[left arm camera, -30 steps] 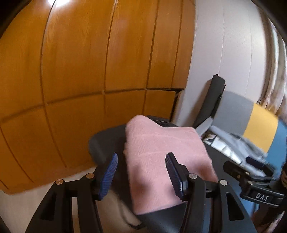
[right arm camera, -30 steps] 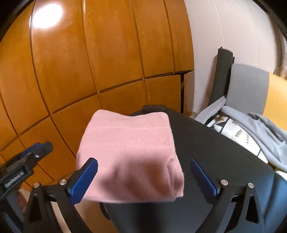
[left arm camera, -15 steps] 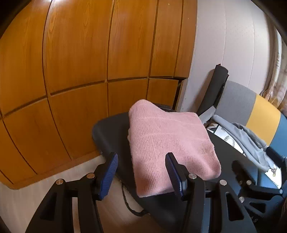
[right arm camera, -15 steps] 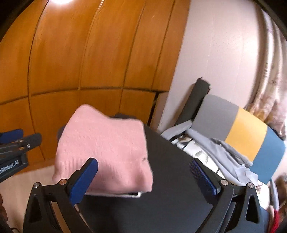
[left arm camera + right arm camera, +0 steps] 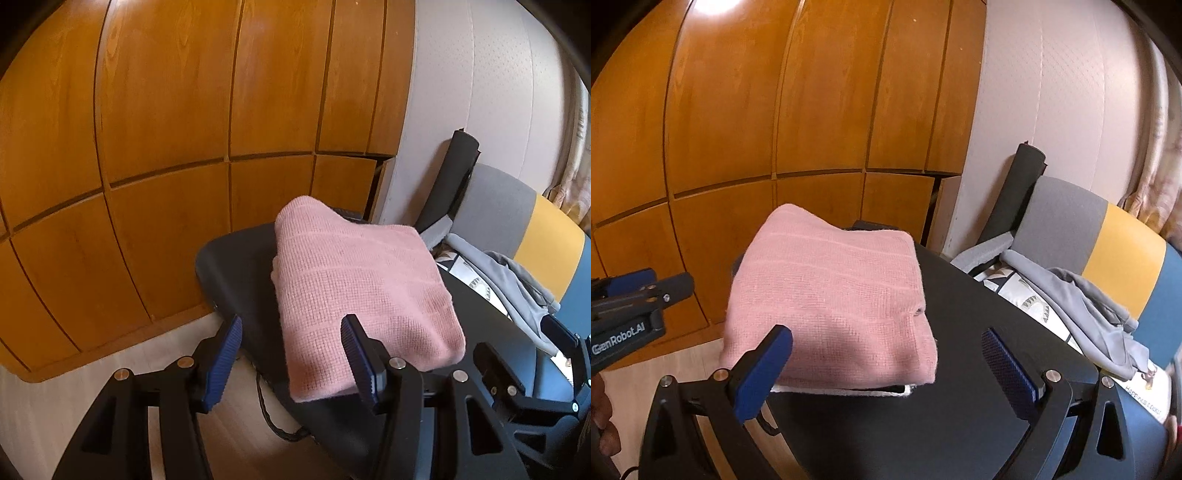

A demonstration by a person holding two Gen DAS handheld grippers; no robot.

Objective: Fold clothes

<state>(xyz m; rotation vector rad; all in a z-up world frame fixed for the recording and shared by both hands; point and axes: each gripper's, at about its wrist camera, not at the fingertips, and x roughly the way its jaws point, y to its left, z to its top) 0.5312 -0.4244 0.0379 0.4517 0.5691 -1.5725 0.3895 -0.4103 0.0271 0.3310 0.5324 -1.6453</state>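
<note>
Pink folded knit cloth (image 5: 362,291) lying on black table (image 5: 236,266), at twelve o'clock just ahead of left gripper (image 5: 291,354) and eleven o'clock of right gripper (image 5: 886,365), both spread wide, gripping nothing

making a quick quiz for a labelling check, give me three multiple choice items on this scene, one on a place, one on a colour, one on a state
1. Where does the folded pink knitted cloth lie?
A. on the black table top
B. on the wooden floor
C. on the grey, yellow and blue sofa back

2. What colour are the pads on the right gripper?
A. red
B. blue
C. white

3. How do the two grippers stand?
A. both shut on the cloth
B. the left gripper shut, the right open
C. both open and empty

Key: 1 A, the cloth rests flat on the black top; 2 B, both pads show blue; 3 C, each pair of fingers stands apart and grips nothing.
</note>
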